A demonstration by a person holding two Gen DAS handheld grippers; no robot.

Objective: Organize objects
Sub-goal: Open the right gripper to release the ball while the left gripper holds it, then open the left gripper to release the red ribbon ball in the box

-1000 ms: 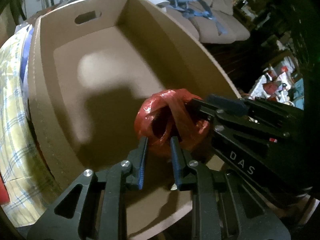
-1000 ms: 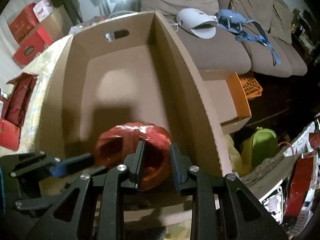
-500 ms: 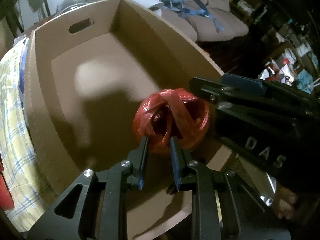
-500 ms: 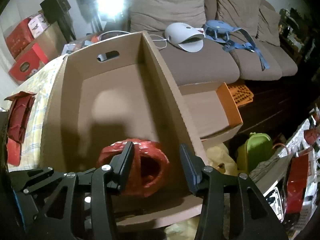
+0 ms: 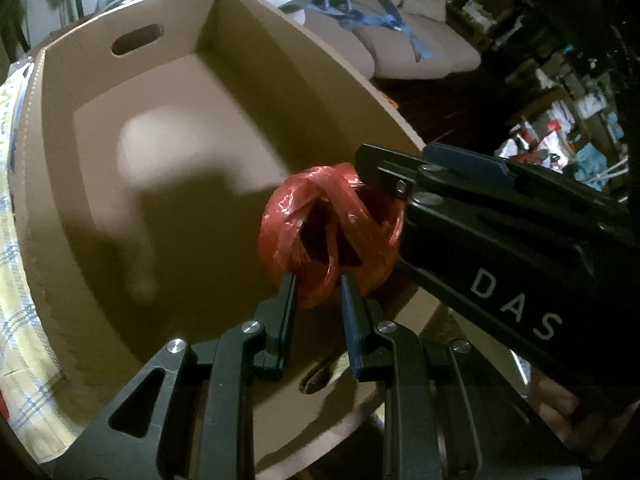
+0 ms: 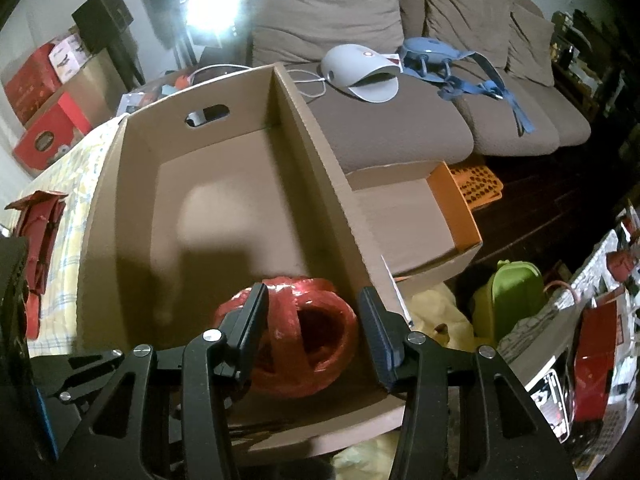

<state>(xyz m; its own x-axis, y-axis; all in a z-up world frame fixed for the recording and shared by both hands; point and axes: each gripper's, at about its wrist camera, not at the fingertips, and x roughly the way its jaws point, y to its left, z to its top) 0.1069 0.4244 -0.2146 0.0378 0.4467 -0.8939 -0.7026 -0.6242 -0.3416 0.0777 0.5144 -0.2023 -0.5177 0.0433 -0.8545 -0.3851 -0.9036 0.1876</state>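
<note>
Red crinkled plastic ball of wrapped strips sits low at the near right corner of the big open brown cardboard box. My left claw pinches its near edge, fingers narrow. My right claw has just been opening; its fingers now stand wide on either side of the ball, pads clear of it.

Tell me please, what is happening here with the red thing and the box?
A person with a gripper in each hand is putting a red ball of plastic twine into a large cardboard box. The left gripper pinches the ball at its near edge, low inside the box. The right gripper has just been opening; its fingers now stand apart on either side of the ball.
</note>
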